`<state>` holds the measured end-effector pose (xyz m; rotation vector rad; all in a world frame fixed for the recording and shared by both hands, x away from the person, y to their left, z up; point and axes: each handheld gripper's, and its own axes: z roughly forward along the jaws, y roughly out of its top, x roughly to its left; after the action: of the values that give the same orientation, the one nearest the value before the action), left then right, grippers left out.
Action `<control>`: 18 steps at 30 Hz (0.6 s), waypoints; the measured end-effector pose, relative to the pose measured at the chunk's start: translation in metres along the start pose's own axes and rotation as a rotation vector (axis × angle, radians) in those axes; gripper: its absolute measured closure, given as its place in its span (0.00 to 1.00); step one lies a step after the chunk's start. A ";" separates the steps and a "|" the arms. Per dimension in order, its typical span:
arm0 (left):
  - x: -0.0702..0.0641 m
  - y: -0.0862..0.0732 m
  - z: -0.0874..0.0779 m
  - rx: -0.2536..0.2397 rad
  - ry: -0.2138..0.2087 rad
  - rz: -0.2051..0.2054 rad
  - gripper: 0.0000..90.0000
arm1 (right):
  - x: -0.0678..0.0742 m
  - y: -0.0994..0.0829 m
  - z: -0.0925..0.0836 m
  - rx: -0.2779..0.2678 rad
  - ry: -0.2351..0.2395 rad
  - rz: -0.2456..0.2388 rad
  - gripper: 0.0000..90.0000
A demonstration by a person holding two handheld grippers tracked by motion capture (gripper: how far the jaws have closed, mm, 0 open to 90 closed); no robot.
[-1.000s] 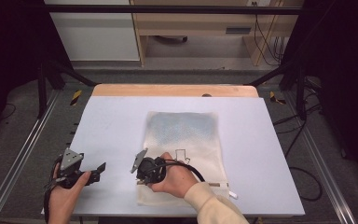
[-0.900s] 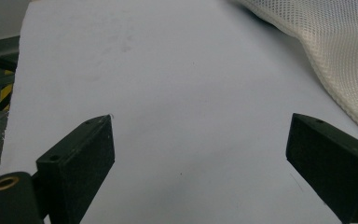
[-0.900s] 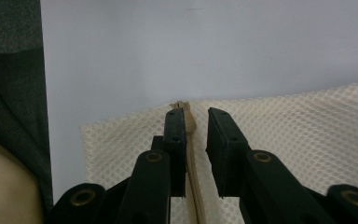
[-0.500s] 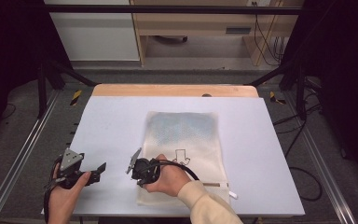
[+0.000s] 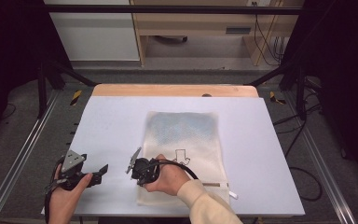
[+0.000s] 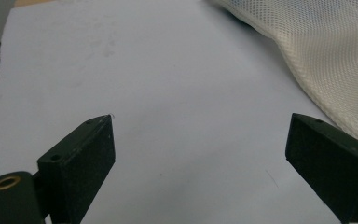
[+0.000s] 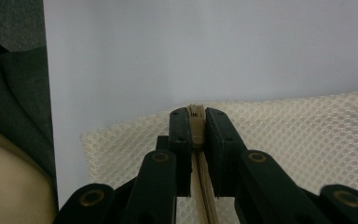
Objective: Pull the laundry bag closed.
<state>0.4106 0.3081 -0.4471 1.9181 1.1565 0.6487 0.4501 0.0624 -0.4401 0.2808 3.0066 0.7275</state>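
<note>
At seven o'clock on the white table point(image 5: 270, 154), the left gripper point(image 5: 103, 168) rests with jaws spread wide over bare surface. Just right of it, near six o'clock, the right gripper point(image 7: 197, 120) has just been closing its jaws, now pinching the tan zipper point(image 7: 196, 122) at the near edge of the mesh bag point(image 5: 186, 140), which stretches toward twelve o'clock.

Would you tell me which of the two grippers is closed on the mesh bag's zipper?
The right gripper, at the near left corner of the mesh bag: its jaws pinch the tan zipper. The left gripper stands open over bare table.
</note>
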 end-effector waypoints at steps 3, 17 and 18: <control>-0.008 -0.001 -0.004 0.010 -0.031 0.021 0.09 | 0.000 0.001 -0.005 -0.003 0.000 0.002 0.91; -0.054 -0.003 -0.007 0.049 -0.244 0.059 0.11 | -0.001 0.006 -0.027 -0.020 -0.004 -0.039 0.91; -0.057 -0.003 -0.007 0.048 -0.261 0.054 0.11 | -0.001 0.006 -0.028 -0.018 -0.006 -0.037 0.91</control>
<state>0.3784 0.2609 -0.4477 2.0109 0.9659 0.3870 0.4503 0.0553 -0.4124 0.2259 2.9900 0.7484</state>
